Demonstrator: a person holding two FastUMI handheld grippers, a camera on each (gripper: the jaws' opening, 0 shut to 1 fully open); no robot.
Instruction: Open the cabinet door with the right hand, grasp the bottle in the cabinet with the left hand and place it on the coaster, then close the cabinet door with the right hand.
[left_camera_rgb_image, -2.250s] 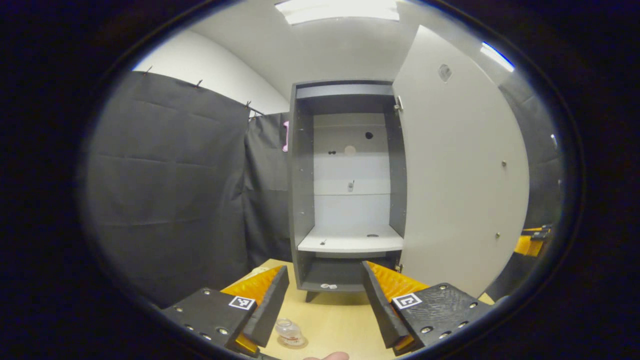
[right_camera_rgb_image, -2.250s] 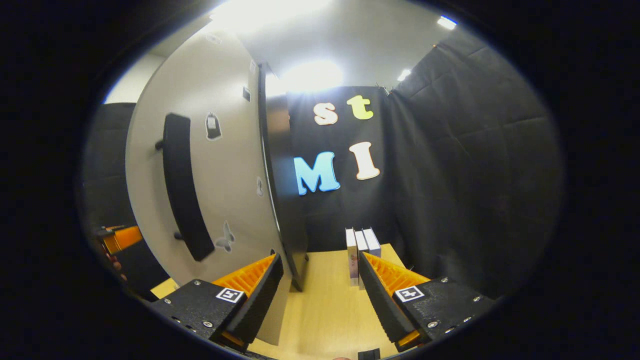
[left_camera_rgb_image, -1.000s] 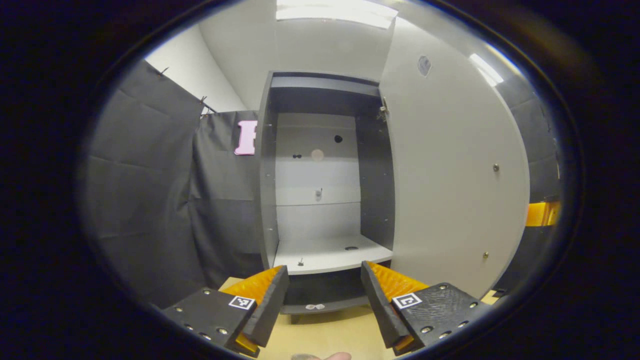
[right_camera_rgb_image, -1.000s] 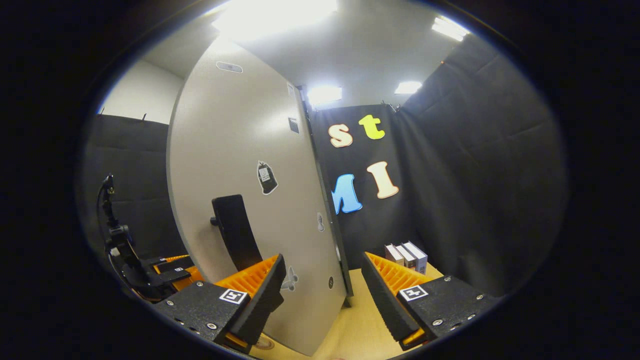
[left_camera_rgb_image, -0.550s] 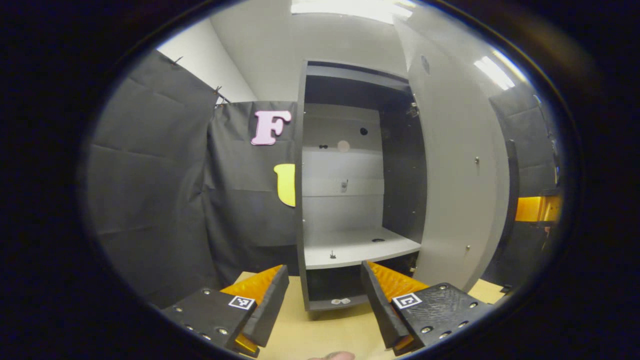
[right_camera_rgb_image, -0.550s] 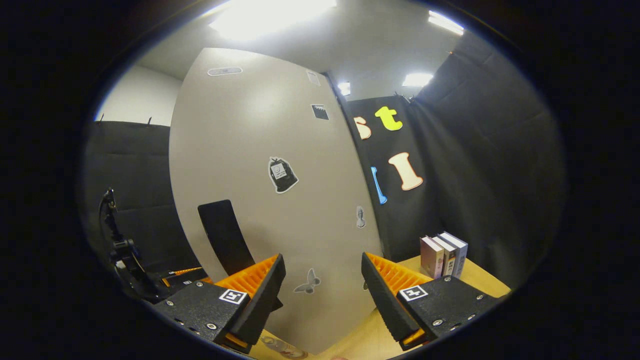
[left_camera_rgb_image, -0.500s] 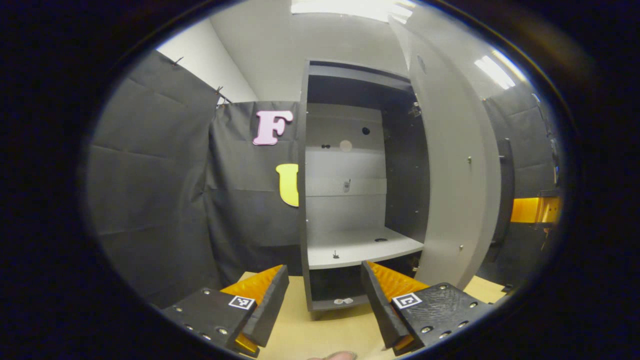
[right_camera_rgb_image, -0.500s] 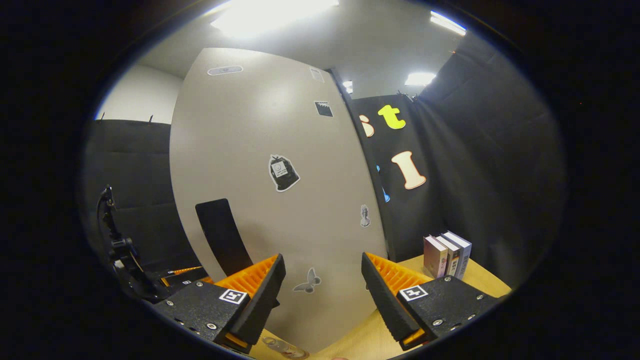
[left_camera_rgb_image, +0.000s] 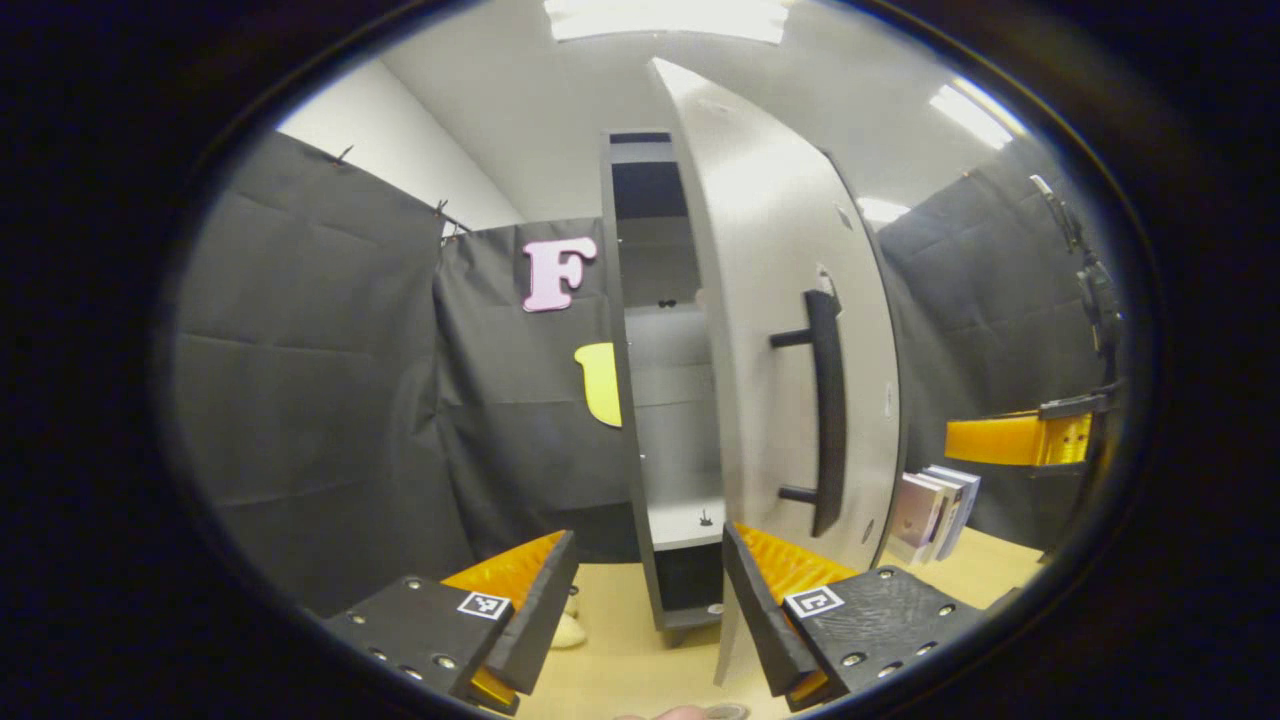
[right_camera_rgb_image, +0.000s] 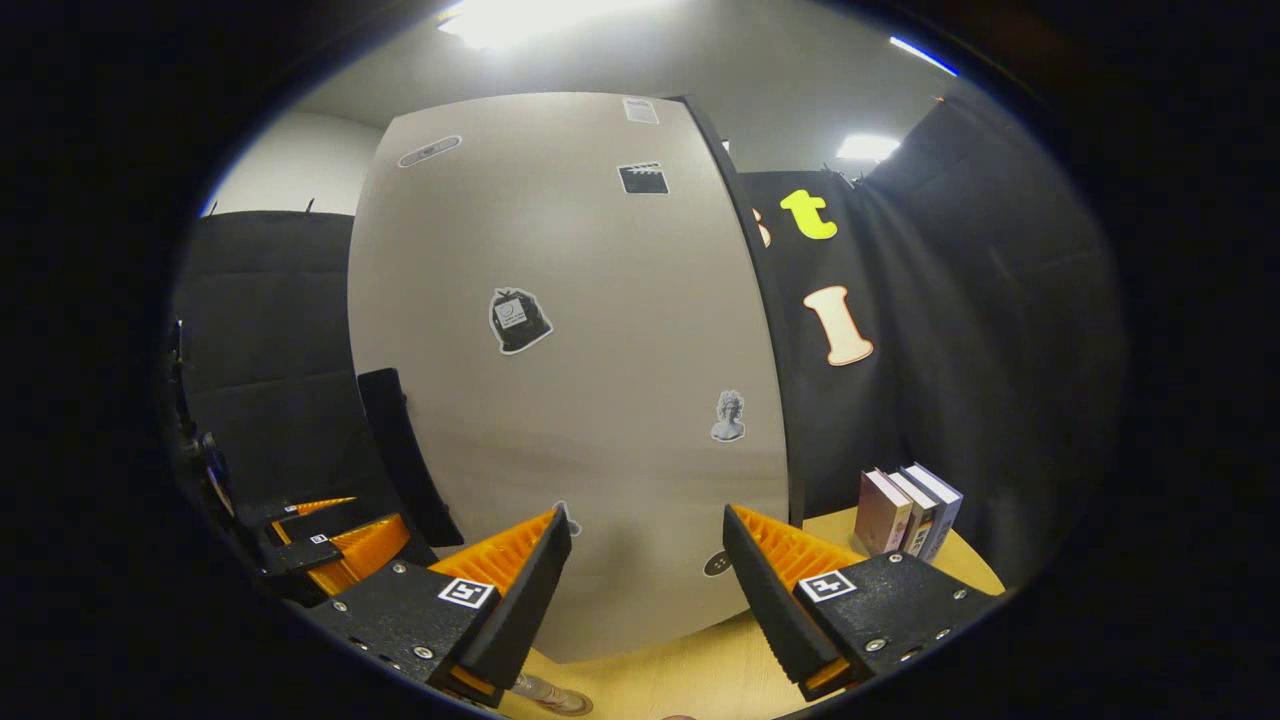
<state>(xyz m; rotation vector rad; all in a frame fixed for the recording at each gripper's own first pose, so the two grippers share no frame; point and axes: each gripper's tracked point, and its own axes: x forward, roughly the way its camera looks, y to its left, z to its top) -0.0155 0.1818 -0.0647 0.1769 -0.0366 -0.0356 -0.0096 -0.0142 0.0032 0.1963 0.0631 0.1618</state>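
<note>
My right gripper (right_camera_rgb_image: 645, 580) and left gripper (left_camera_rgb_image: 650, 600) gape, empty. The door (right_camera_rgb_image: 580, 380), nearly closed ahead, seems stiff and light; I'd push near its handle (left_camera_rgb_image: 825, 410).

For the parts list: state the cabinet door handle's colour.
Black handle, clearest in the left gripper view.

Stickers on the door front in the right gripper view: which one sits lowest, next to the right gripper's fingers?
The small dark round sticker on the cabinet door, just left of the right gripper's right-hand finger. The bust sticker and the black bag-shaped sticker sit higher.
</note>
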